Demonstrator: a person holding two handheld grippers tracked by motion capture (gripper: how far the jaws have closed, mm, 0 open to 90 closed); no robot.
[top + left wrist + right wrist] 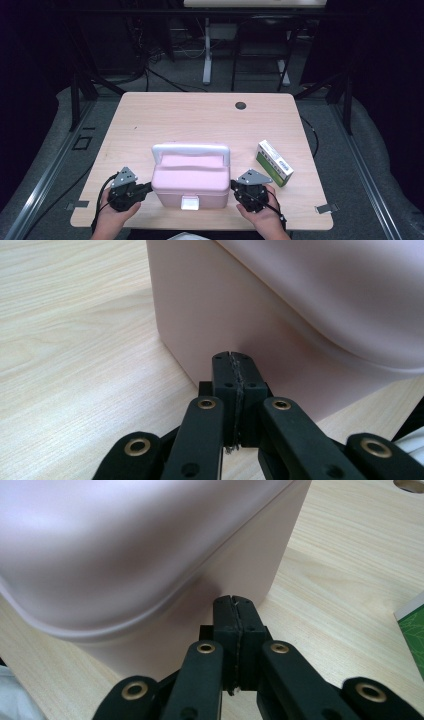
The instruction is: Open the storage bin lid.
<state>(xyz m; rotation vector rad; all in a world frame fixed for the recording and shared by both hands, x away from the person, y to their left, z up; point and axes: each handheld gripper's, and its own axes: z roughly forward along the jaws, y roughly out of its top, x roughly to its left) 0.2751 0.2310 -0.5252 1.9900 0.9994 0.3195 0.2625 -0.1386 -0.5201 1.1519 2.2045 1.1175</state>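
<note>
Dark floor and cables surround a pale wooden table [200, 115], which carries everything else. Beyond its far edge stand the legs of another desk [207, 65], and a small round grommet hole [241, 105] sits near the table's far side.

Largest on the table is a pink plastic box [190, 182] with a white carry handle [190, 149] folded across the back of its lid and a white latch [190, 202] on the front wall. It rests close to the near edge, between the two grippers.

To its right, apart from it, lies a green and white carton [274, 163], turned at an angle to the table's edge; a corner of it appears at the edge of the right gripper view [412, 630].

Each hand holds a gripper low beside the box. The left gripper [234, 357] has its jaws pressed together with nothing between them, its tip against or just short of the box's left wall, near a lower corner. The right gripper [235, 600] likewise has its jaws closed on nothing, its tip at the box's right wall below the lid's rounded rim; actual contact cannot be told.
</note>
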